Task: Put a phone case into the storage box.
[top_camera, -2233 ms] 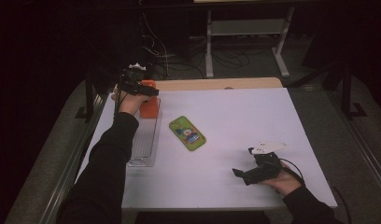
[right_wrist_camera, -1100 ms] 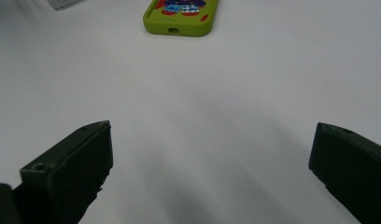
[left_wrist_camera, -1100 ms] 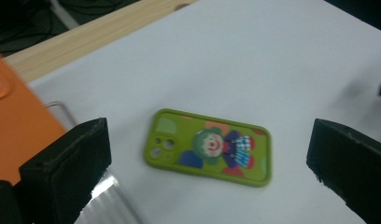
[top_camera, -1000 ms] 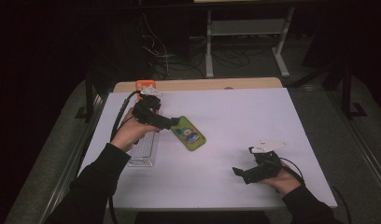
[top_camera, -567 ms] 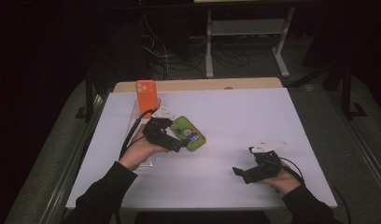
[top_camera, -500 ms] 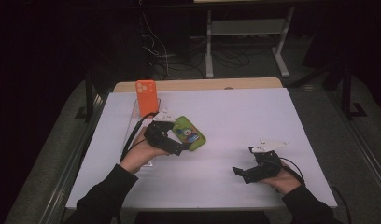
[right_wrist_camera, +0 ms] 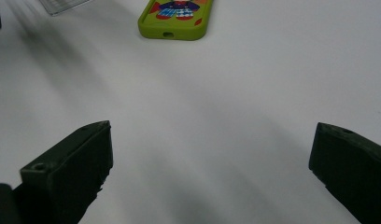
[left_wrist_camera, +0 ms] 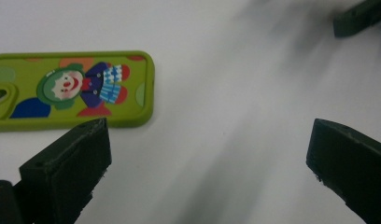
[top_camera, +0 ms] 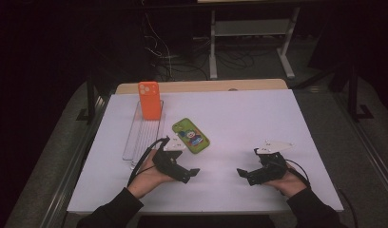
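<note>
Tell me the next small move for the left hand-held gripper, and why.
Probably swing the left hand-held gripper toward the green clown-printed phone case and straddle its near edge. Its jaws stand open and empty, the case lies flat on the white table just beside them, and the orange phone case already stands in the clear rack.

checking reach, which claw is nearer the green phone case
Left. The left claw sits just below the green phone case, jaws open, with the case right beside its left jaw in the left gripper view. The right claw rests farther off to the case's right, also open.
</note>
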